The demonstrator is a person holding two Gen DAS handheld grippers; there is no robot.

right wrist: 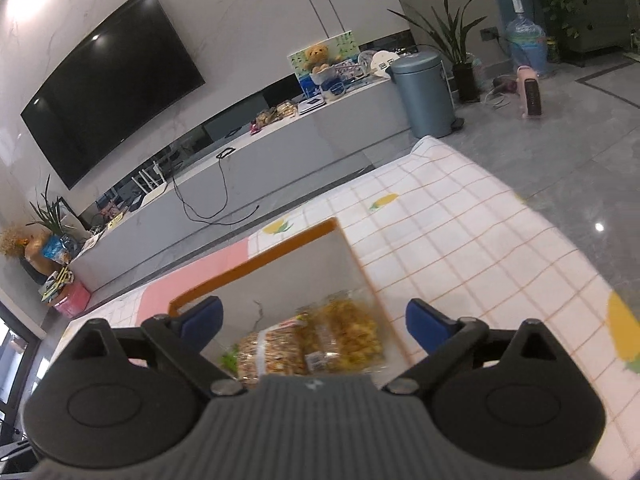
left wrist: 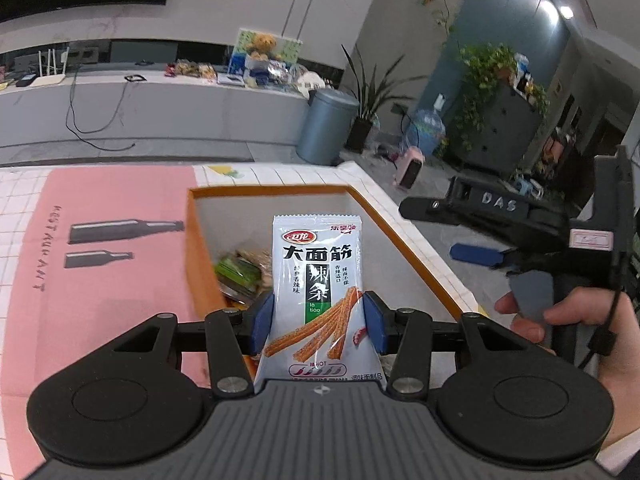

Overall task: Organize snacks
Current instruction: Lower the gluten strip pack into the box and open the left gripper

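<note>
Currently clamped: left gripper (left wrist: 319, 322), blue pads pressing both side edges of white latiao packet (left wrist: 319, 288), held upright at centre frame above orange-rimmed box (left wrist: 404, 236). Looks light, soft, crinkly foil; slick surface, likely to slide or buckle under a loose pinch. Best taken low across the sealed side seams, as now; contents probably pliable strips, not fragile. Right gripper (right wrist: 314, 322) spread wide, nothing between pads, hovering over same box (right wrist: 256, 258); seen also at right edge of left view (left wrist: 476, 232), with a hand (left wrist: 568, 320) on its grip. Already in box: clear bags of yellow and brown snacks (right wrist: 312, 344), green wrappers (left wrist: 236, 272) lower left of packet. Checked tablecloth (right wrist: 460, 220) beneath
</note>
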